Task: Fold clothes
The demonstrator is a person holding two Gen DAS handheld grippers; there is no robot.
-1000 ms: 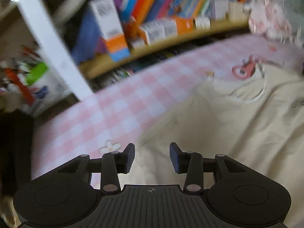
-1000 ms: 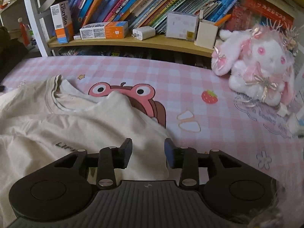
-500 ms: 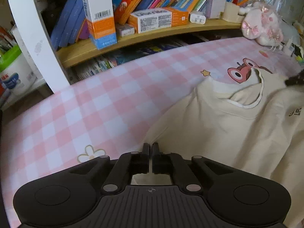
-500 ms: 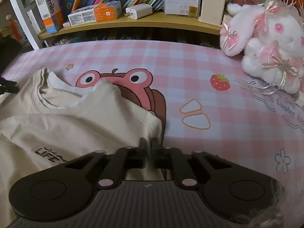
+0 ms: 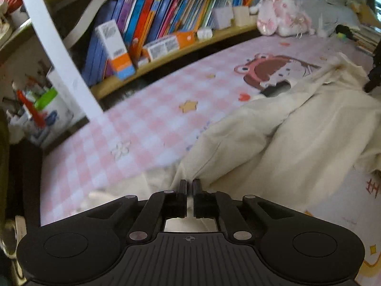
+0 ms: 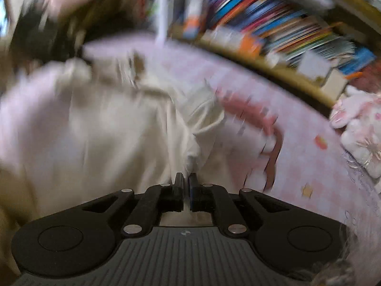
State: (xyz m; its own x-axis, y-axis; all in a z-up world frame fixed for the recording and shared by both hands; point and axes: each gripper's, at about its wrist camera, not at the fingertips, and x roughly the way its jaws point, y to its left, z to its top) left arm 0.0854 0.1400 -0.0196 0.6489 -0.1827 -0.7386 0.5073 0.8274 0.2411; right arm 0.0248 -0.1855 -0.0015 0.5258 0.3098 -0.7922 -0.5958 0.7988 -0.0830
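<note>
A cream T-shirt lies bunched on the pink checked sheet. My left gripper is shut on a fold of the cream T-shirt, which pulls taut away from the jaws. In the blurred right wrist view, my right gripper is shut on another part of the same cream T-shirt, with the cloth lifted and stretched ahead of it. The other gripper shows dark at the right edge of the left wrist view.
A wooden shelf of books and boxes runs along the far side of the bed. A pink plush rabbit sits at the far right, also in the right wrist view. A white post and a cluttered bucket stand left.
Both grippers closed on the shirt half a second ago and have since pulled it up and back. The shirt has left the frog print and bunched. The right view is now blurred by fast motion.
</note>
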